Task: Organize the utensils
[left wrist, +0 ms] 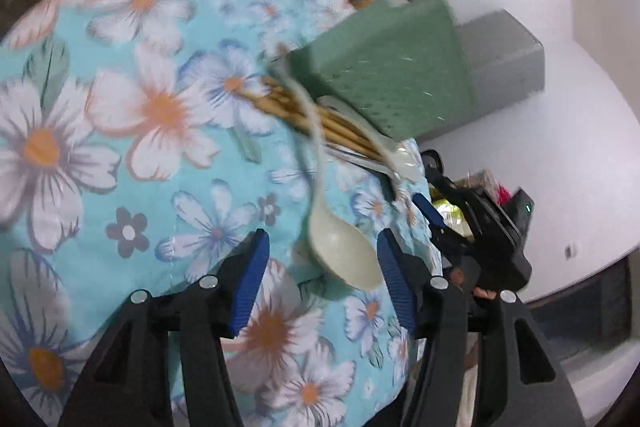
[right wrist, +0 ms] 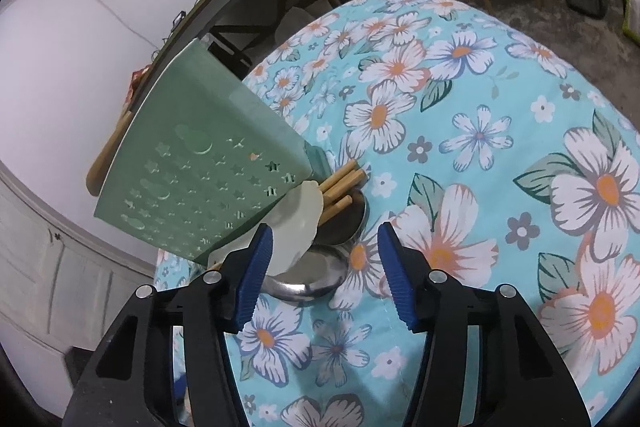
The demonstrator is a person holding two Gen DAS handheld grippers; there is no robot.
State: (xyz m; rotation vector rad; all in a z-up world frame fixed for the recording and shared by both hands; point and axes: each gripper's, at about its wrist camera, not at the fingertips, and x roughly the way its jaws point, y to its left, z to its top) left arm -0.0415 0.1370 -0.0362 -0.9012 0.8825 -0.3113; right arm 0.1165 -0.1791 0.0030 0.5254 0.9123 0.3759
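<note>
- The left claw (left wrist: 324, 259) stands parted, its blue ribbed pads (left wrist: 252, 279) clear of everything; in the left wrist view the bowl of a cream plastic spoon (left wrist: 344, 255) lies between the pads on the cloth, touching neither as far as the blurred frame shows.
- That spoon's handle runs up toward the middle of the frame, crossing a bundle of tan bamboo chopsticks (left wrist: 320, 119).
- A sage-green plastic utensil holder with star and moon cut-outs (left wrist: 396, 71) lies tipped on its side at centre right of the left wrist view, the chopsticks and a second pale spoon (left wrist: 400, 163) spilling from its mouth.
- Everything rests on a light-blue cloth printed with white and orange flowers (left wrist: 120, 131), which covers the counter.
- The right claw (right wrist: 326, 267) is also parted about halfway, gripping nothing; its left pad (right wrist: 256, 271) sits just in front of a cream spoon bowl (right wrist: 296, 223).
- In the right wrist view the green holder (right wrist: 200, 163) fills the centre left, chopstick ends (right wrist: 340, 187) poking from its opening, with shiny steel spoon bowls (right wrist: 312, 275) below them.
- The right claw's black body (left wrist: 492, 239) shows at the right edge of the left wrist view.
</note>
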